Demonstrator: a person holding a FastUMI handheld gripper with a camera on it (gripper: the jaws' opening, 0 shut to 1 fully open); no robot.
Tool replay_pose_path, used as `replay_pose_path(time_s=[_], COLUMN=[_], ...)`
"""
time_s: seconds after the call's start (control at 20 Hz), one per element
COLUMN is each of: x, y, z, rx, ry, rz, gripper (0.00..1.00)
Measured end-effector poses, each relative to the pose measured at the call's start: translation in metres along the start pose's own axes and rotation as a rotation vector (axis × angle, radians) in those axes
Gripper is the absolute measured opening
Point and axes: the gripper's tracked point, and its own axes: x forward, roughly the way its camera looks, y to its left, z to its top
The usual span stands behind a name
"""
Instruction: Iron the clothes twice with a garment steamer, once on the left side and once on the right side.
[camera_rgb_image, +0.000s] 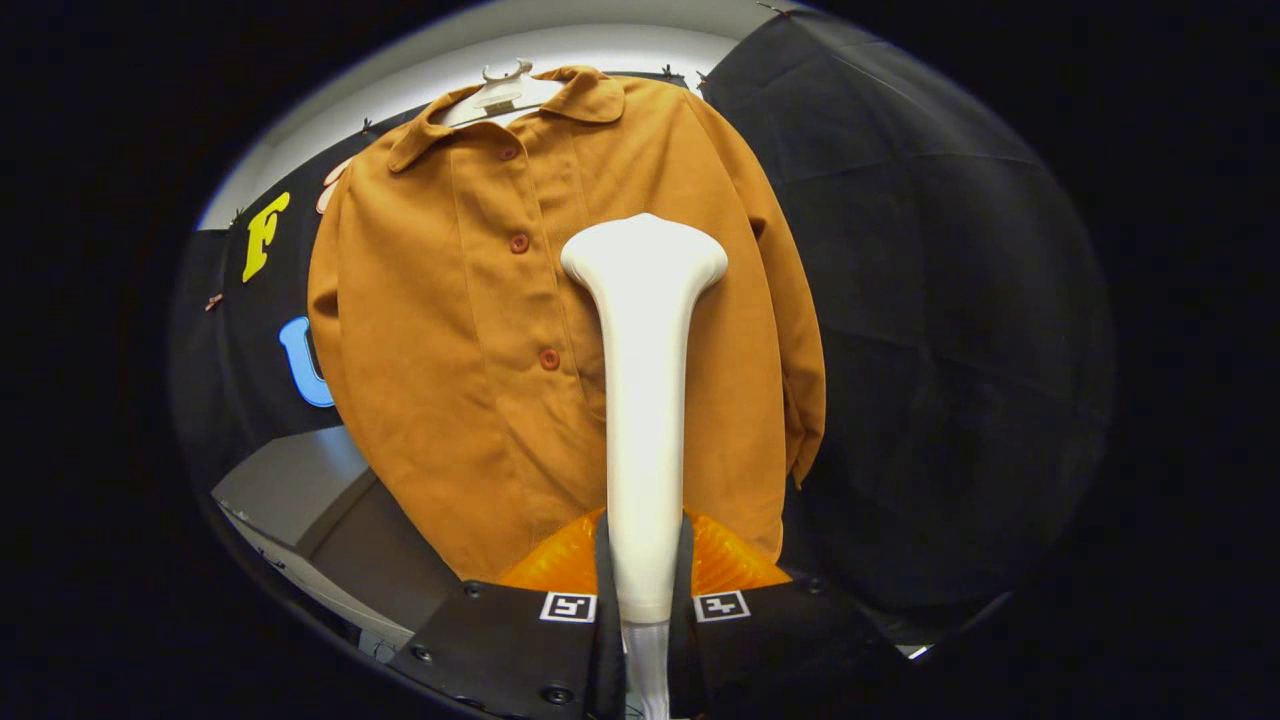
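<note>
Garment steamer (645, 400) — clenched upright in the gripper (645, 580) — head against the hanging shirt (450, 330).

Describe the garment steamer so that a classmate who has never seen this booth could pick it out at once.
Find the brown buttoned shirt hanging on a white hanger against the black booth wall. In front of the shirt, right of its buttons, stands the garment steamer, its handle clamped in the gripper. It is smooth and white, flaring to a wide head.
</note>
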Motion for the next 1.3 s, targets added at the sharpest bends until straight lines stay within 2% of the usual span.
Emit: replay_pose_path(time_s=[0.35, 0.75, 1.05, 1.3], x=[-0.017, -0.056, -0.1, -0.139], y=[-0.017, -0.01, 0.005, 0.026], z=[-0.055, -0.09, -0.082, -0.04], rx=[0.008, -0.018, -0.036, -0.035], ry=[0.128, 0.204, 0.179, 0.093], rz=[-0.053, -0.069, -0.072, -0.062], gripper=[0.21, 0.21, 0.21, 0.21])
